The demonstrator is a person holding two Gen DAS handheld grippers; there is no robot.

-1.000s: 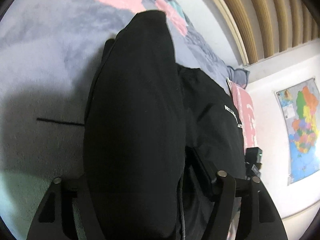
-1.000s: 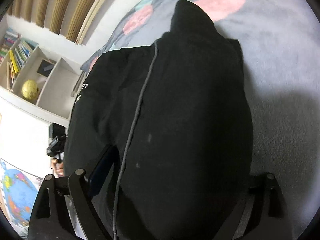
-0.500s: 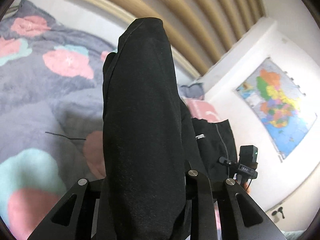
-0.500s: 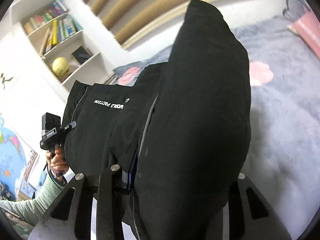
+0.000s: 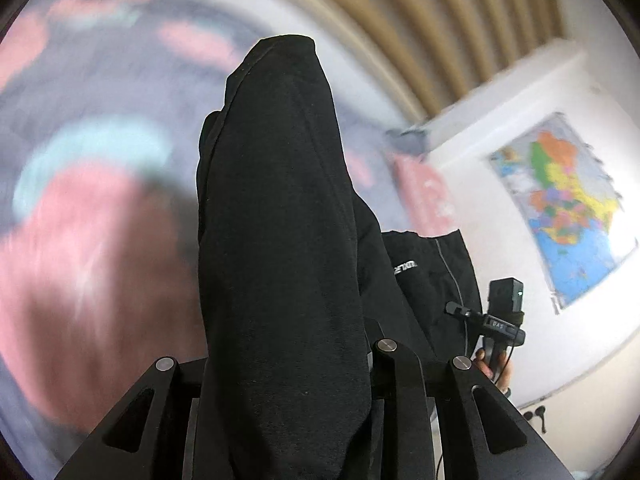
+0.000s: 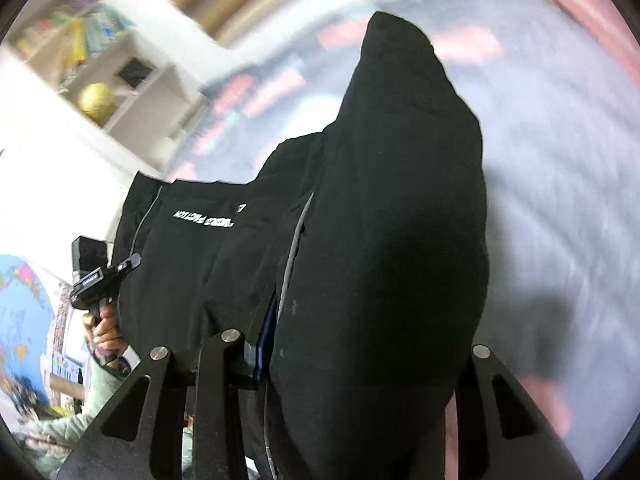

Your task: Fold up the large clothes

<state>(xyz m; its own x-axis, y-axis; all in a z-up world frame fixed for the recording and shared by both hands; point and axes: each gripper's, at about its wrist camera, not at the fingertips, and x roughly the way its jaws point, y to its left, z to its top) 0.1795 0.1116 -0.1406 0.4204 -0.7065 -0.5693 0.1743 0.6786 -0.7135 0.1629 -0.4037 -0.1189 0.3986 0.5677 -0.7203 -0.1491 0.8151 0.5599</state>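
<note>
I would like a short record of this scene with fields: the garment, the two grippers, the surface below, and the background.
garment: black garment with white lettering, lifted off the bed, stretched between both grippers
left gripper: shut on a thick fold of the black garment
right gripper: shut on a thick fold of the same garment
surface: grey blanket with pink patches, blurred
background: wall map; shelf with a yellow ball

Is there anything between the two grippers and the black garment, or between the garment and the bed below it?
Nothing visible. The left gripper and the right gripper each clamp a fold of the black garment. Below it only the flowered blanket shows, though blurred.
</note>
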